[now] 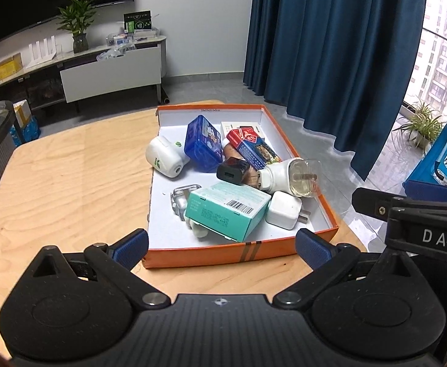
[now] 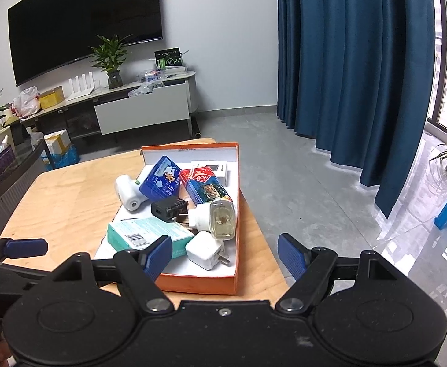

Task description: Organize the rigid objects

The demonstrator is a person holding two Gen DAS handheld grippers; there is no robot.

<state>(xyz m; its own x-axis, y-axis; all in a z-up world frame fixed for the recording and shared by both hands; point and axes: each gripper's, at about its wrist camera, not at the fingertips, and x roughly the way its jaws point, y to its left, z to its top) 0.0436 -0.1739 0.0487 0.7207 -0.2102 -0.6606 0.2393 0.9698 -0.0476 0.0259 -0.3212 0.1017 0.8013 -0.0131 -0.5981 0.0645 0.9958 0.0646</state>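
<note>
An orange box (image 1: 324, 202) (image 2: 237, 202) sits on the wooden table (image 1: 70, 183) (image 2: 70, 208) and holds several rigid items: a teal carton (image 1: 226, 211) (image 2: 144, 235), a white charger cube (image 1: 284, 209) (image 2: 205, 252), a black adapter (image 1: 232, 171) (image 2: 167, 209), a white plug-in vaporizer (image 1: 290, 174) (image 2: 217, 220), a blue tin (image 1: 203, 143) (image 2: 160, 182), card packs (image 1: 254, 146) (image 2: 205, 188) and a white round device (image 1: 165, 157) (image 2: 128, 194). My left gripper (image 1: 222, 249) is open and empty before the box's near wall. My right gripper (image 2: 225, 257) is open and empty above the box's near end.
The right gripper's body (image 1: 413, 211) shows at the right of the left wrist view; the left one's finger (image 2: 24, 247) shows at the left of the right wrist view. The table's right edge drops to grey floor (image 2: 315, 198). Blue curtains (image 2: 361, 76) hang beyond. A TV cabinet (image 2: 116, 107) stands at the back.
</note>
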